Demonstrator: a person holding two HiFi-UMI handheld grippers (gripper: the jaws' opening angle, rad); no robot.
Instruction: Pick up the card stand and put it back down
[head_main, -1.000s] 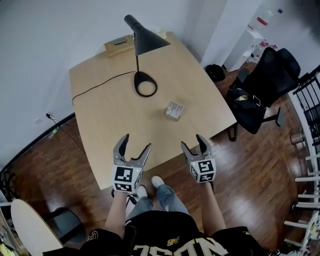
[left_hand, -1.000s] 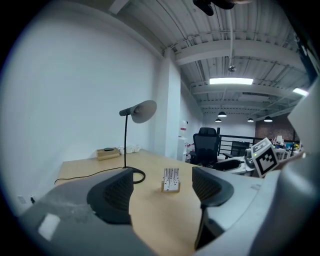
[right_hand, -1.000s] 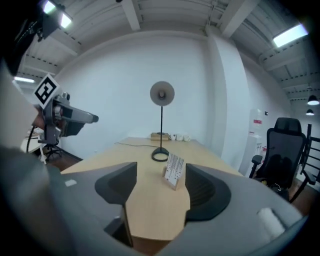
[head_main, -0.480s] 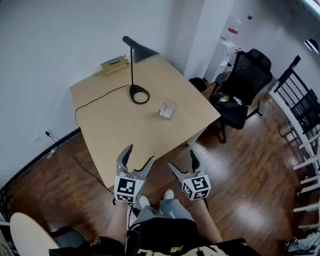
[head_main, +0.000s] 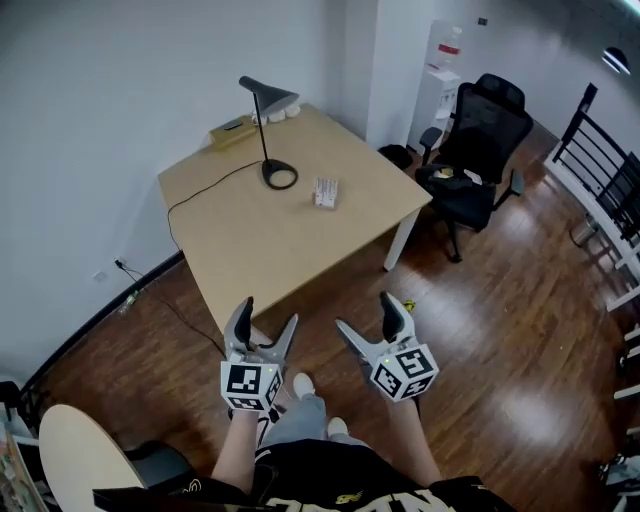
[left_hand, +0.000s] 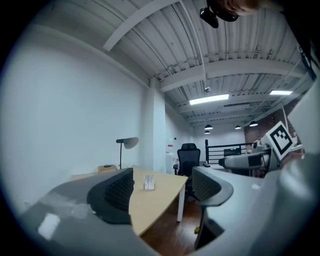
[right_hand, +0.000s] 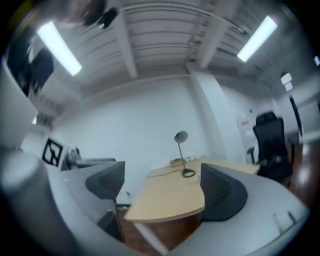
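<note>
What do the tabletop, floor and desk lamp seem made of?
Tabletop: pale wood or laminate, matte, uniform light tone. Floor: dark reddish wood planks, glossy; seams and reflections show. Desk lamp: probably metal, matte black, thin rigid stem.

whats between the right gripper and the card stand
In the head view, only bare tabletop and a strip of wood floor separate the right gripper from the card stand; nothing else lies there.

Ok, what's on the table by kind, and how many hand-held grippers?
Desk lamp: 1
Card stand: 1
Tan box: 1
Hand-held grippers: 2 (left hand-held gripper, right hand-held gripper)
White bits by the box: too small to count
Total: 5
</note>
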